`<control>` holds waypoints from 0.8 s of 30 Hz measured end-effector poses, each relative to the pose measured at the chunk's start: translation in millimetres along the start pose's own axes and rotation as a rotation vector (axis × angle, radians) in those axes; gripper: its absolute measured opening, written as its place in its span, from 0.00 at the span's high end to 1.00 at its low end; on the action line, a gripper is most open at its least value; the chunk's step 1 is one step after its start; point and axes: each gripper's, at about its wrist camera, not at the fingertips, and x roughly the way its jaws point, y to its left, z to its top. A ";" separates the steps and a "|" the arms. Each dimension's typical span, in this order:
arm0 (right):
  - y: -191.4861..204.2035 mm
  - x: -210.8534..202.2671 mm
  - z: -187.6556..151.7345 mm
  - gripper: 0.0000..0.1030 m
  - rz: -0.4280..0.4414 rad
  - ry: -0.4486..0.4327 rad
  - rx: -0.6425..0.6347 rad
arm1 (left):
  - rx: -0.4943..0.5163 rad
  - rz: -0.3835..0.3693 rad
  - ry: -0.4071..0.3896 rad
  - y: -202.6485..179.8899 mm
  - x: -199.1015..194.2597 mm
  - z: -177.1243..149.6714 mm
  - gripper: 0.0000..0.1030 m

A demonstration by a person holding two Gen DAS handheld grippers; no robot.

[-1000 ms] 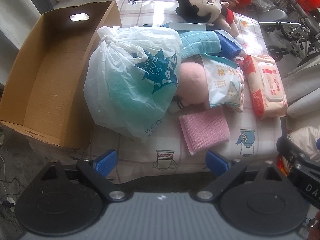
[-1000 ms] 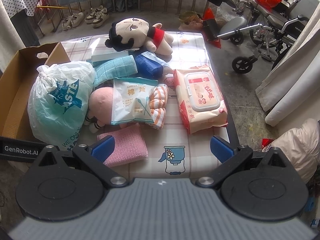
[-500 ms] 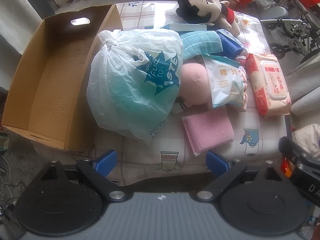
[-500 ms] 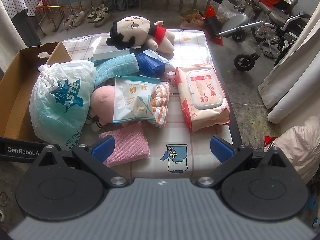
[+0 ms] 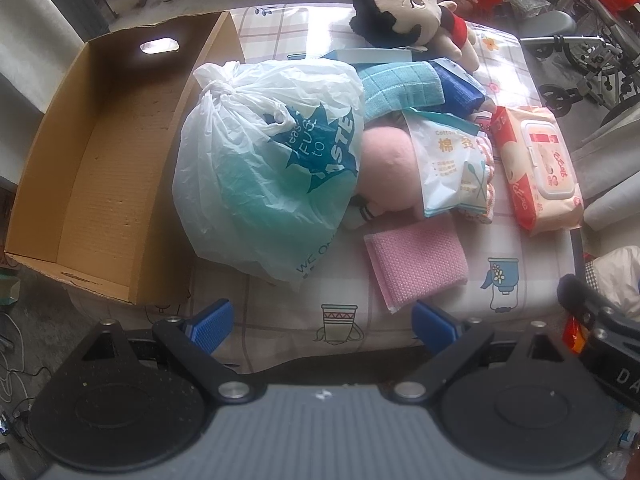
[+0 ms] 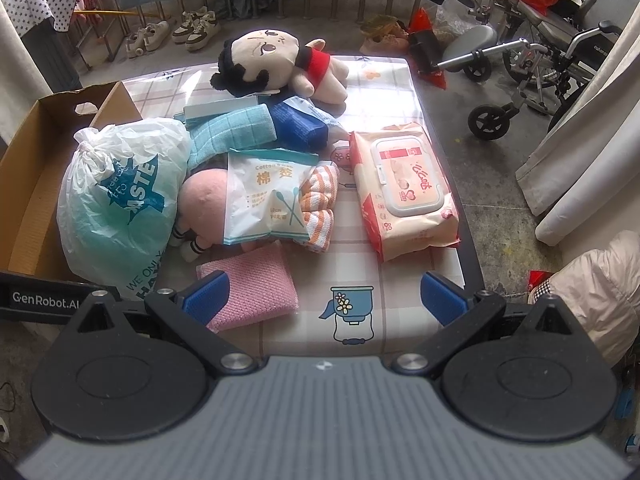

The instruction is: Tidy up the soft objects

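a checked cloth covers the worktop (image 6: 400, 80), with a cardboard box (image 5: 100, 160) at its left. the left gripper (image 5: 324, 326) and right gripper (image 6: 324, 298) hover released at the near edge, the pink cloth (image 6: 256, 284) just beyond them, beside the knotted plastic bag (image 5: 264, 176).

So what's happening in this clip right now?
A person holds two grippers over a table piled with soft things. Both the left gripper and right gripper hang open and empty at the near edge. The tied plastic bag, pink cloth and plush doll lie untouched, and the cardboard box beside the table shows nothing inside.
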 end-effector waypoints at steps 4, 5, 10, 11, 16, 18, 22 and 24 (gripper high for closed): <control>-0.9 -0.2 0.3 0.01 0.000 0.001 -0.002 | 0.001 0.000 -0.001 0.0 -0.1 0.1 0.06; -0.8 0.1 0.3 0.01 0.000 0.002 -0.002 | 0.001 0.000 -0.001 0.0 0.0 0.1 0.06; -1.1 1.6 -0.1 0.01 0.000 0.003 0.000 | 0.003 0.004 0.002 -0.8 0.9 0.0 0.06; -0.9 1.9 -0.1 0.01 0.000 0.003 0.000 | 0.004 0.004 0.002 -0.7 1.0 0.0 0.06; -0.9 3.9 -0.8 0.01 -0.002 0.006 0.001 | 0.010 0.008 0.001 -1.1 3.1 0.0 0.06; -2.8 5.5 -4.0 0.01 -0.003 0.010 0.005 | 0.015 0.010 0.001 -0.9 3.8 0.5 0.06; -6.5 9.4 -6.0 0.01 -0.006 0.013 0.010 | 0.024 0.011 -0.005 0.4 5.5 2.1 0.06; -6.7 10.2 -4.8 0.01 0.004 0.011 0.018 | 0.038 0.010 -0.018 0.3 5.5 2.1 0.06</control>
